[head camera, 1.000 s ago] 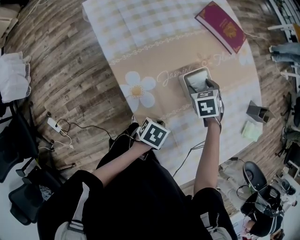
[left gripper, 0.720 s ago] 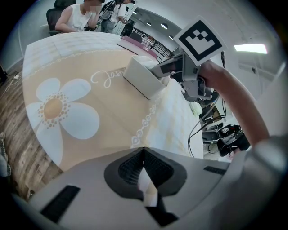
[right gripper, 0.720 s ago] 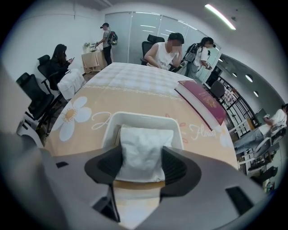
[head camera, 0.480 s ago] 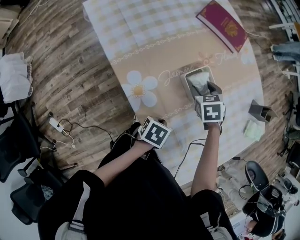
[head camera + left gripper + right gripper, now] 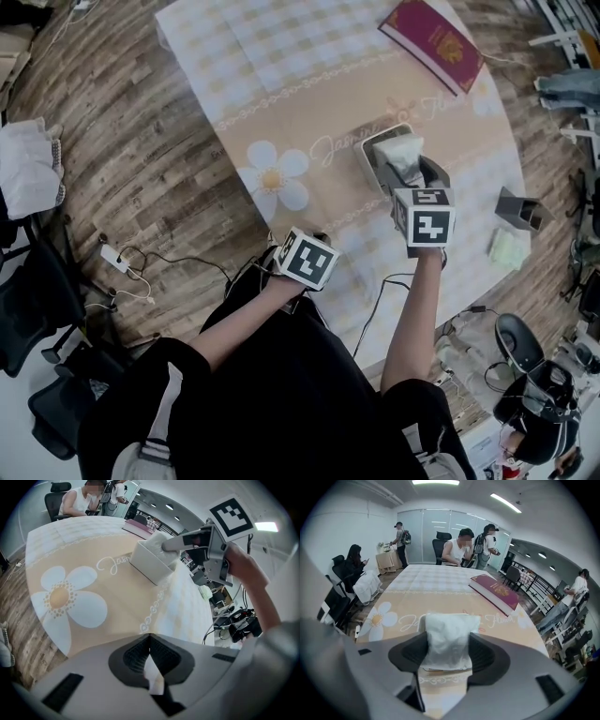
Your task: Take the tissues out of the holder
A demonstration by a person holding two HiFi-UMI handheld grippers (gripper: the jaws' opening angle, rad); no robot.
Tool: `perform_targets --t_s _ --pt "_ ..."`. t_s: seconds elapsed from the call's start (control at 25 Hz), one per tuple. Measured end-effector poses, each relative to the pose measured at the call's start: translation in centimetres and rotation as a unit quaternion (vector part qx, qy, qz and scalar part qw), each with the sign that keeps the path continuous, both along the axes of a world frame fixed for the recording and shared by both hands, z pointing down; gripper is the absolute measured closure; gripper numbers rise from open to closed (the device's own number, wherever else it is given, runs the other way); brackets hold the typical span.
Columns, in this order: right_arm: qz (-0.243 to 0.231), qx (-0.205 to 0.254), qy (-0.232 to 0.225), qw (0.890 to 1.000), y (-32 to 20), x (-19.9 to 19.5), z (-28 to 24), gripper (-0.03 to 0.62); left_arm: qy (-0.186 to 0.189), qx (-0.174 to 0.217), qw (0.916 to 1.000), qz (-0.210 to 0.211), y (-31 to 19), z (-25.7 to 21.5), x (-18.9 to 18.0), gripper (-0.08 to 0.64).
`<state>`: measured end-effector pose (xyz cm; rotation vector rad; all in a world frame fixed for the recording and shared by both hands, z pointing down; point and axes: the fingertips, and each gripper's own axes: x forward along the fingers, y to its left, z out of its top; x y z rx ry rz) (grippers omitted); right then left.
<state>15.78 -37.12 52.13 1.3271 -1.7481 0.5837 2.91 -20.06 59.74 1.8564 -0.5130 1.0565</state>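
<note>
A white tissue pack (image 5: 401,151) sticks up out of the grey open-top holder (image 5: 371,159) on the flowered tablecloth. My right gripper (image 5: 413,171) is shut on the pack from the near side. In the right gripper view the pack (image 5: 447,639) fills the gap, with both pads pressed into its sides. My left gripper (image 5: 316,239) hangs at the table's near edge, away from the holder (image 5: 146,563). Its jaws (image 5: 150,667) are shut, with a small white scrap (image 5: 153,679) pinched between them.
A dark red book (image 5: 431,45) lies at the far right of the table. A small grey box (image 5: 518,208) and a pale green pad (image 5: 509,248) sit by the right edge. Cables (image 5: 122,272) trail on the floor at left. People sit at the table's far end (image 5: 457,545).
The right gripper's jaws have come together on the tissue pack, and the pack now stands higher out of the holder. The left gripper has stayed at the table's edge.
</note>
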Motion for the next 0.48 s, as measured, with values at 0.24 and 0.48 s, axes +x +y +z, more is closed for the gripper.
perform_targets --t_s 0.24,0.48 --pt "0.012 0.026 -0.013 1.0 0.8 0.2 -2.8 0.321 0.003 0.005 0.9999 0.014 0.7 -0.5 0.5 0.552" --pt "0.015 0.046 -0.02 0.999 2.7 -0.2 -5.1 0.321 0.006 0.016 0.9995 0.027 1.6 -1.1 1.0 0.552"
